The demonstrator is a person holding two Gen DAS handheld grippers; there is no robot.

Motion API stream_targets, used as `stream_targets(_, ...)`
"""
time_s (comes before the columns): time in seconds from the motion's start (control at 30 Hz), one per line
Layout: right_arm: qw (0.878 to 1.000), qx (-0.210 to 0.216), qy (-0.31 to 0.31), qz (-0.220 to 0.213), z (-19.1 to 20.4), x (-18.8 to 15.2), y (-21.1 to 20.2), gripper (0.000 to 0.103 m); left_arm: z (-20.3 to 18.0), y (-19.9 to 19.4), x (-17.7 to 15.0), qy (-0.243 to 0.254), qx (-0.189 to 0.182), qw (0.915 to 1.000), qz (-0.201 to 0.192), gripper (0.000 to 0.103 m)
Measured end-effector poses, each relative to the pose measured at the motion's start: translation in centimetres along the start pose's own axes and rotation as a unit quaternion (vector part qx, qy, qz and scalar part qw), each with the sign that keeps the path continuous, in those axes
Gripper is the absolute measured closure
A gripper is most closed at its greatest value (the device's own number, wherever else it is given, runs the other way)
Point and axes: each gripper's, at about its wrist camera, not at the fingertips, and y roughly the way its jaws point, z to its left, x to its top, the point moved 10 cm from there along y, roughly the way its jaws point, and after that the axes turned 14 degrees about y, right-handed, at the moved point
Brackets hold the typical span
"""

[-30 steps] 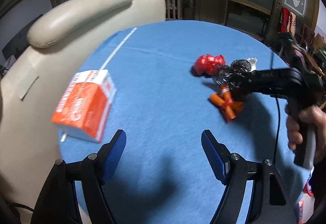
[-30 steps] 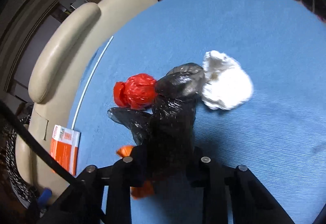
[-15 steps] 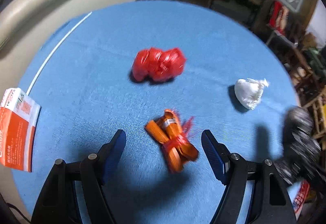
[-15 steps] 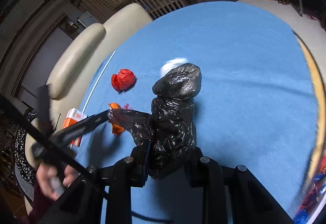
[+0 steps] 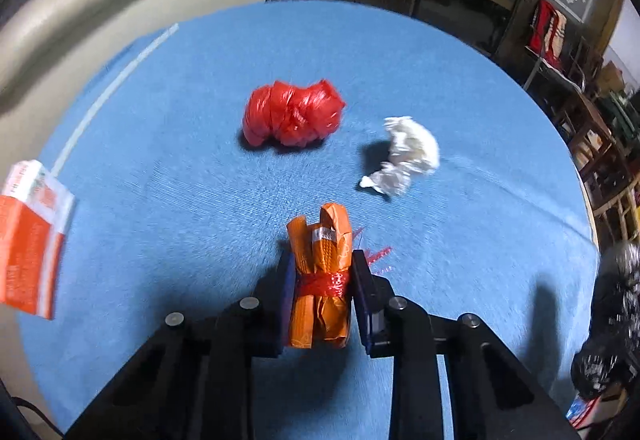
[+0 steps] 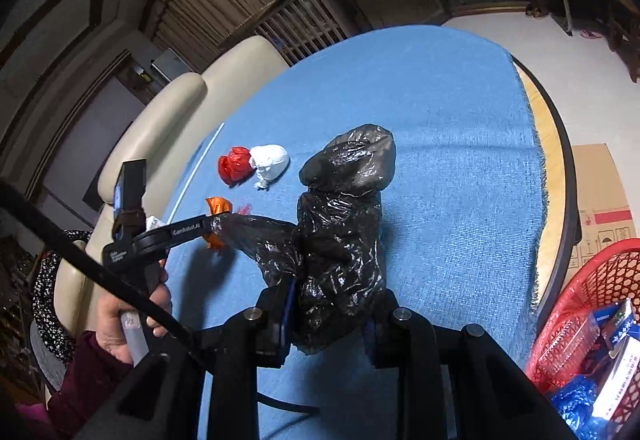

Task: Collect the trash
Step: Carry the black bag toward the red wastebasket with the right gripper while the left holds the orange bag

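My left gripper [image 5: 320,276] is shut on an orange plastic bundle [image 5: 322,272] tied with a red band, on the blue tablecloth [image 5: 180,220]. A crumpled red bag [image 5: 292,111] and a white crumpled wad [image 5: 408,151] lie beyond it. My right gripper [image 6: 332,316] is shut on a black plastic bag [image 6: 344,224] and holds it above the table near its right edge. The right wrist view also shows the left gripper [image 6: 208,226] at the orange bundle [image 6: 218,205], with the red bag [image 6: 234,165] and white wad [image 6: 270,161] behind.
An orange and white carton [image 5: 32,240] lies at the table's left edge. A cream chair [image 5: 80,11] stands behind the table. A red mesh basket [image 6: 592,332] with blue packets stands low beside the table's right edge. A cardboard box [image 6: 604,199] is on the floor.
The left gripper has closed on the orange bundle, which lay between its open fingers before. The right gripper has carried the black bag up and to the right, toward the red basket.
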Motion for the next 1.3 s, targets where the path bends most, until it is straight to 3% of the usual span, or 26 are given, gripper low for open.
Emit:
stream_targets(0.23,1.0,0.021,-0.007,-0.022,0.1,-0.9,-3.4,0.074,-2.8,-7.5,0.1,0.056,0.073,0.9945,-0.051,0.074)
stream_targets(0.47,0.998,0.037,-0.022,-0.048,0.7,-1.9,-8.0,0.074,-4.4,-13.7,-0.7,0.079,0.118,0.9847,-0.101,0.074)
stream_targets(0.77,0.995,0.053,-0.045,-0.073,2.1,-3.3,-12.2,0.074,-5.2,-18.1,-1.0,0.095,0.131,0.9764,-0.143,0.074)
stream_targets(1.3,0.992,0.068,-0.061,-0.088,2.1,-4.6,-15.0,0.074,-6.6,-21.1,-1.9,0.1,0.136,0.9716,-0.166,0.074)
